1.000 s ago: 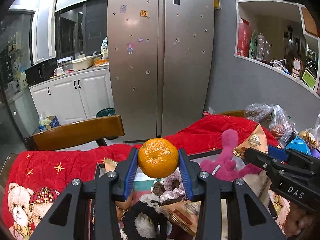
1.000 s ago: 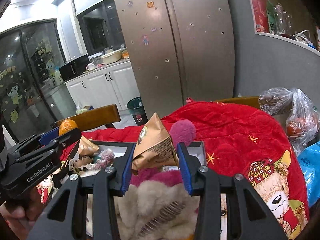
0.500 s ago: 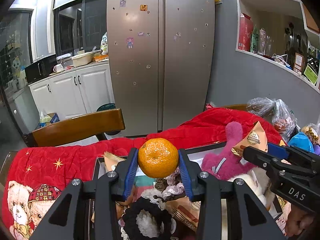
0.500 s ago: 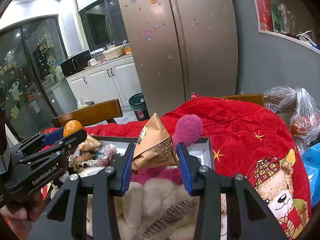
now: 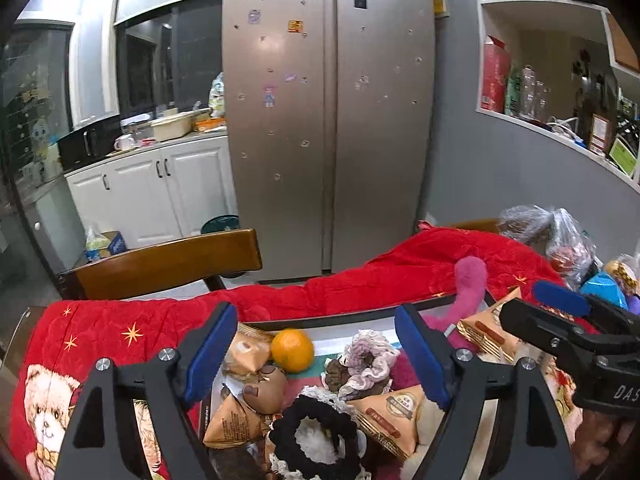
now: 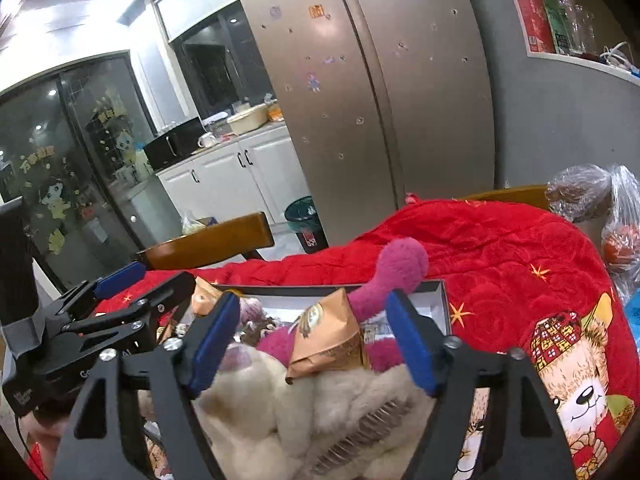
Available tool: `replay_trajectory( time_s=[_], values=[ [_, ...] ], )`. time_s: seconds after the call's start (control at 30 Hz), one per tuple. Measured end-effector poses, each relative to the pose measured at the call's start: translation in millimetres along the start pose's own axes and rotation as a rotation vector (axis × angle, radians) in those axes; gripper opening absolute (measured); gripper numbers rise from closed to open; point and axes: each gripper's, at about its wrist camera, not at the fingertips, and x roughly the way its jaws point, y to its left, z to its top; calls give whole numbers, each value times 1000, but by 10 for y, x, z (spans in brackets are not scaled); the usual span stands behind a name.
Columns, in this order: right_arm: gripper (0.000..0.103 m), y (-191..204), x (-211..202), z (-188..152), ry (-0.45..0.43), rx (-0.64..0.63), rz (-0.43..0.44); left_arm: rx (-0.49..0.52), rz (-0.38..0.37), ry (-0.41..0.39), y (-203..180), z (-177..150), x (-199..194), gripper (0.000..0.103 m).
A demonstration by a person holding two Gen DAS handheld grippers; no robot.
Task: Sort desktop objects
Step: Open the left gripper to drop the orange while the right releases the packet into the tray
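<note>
Red quilt covers the surface as I open my left gripper (image 5: 316,356) above the orange (image 5: 292,350) and my right gripper (image 6: 310,344) around the snack packet (image 6: 328,338), both released into the tray (image 5: 352,318); next, another pick.

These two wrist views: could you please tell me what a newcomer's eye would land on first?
Probably the red bear-print blanket draped across the table, with a dark tray on it crowded with plush toys, scrunchies and snack packets. In the left wrist view an orange lies in the tray between the opening pads of the left tool, untouched by either. Behind everything stands the tall steel fridge.
</note>
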Motion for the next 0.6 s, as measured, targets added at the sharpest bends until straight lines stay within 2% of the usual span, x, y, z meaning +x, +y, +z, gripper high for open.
replay_trajectory(
  time_s=[0.13,0.37,0.6],
  values=[
    [103,7,-53,29,-21,14,28,9,33,13,20,14,23,83],
    [103,115,-119,67,-40,-44,-14,-16,27,12,74,20,9,83],
    [103,123,-155,79,-52,-35,-6,-15,33,-2,84,48,-40,83]
  ],
)
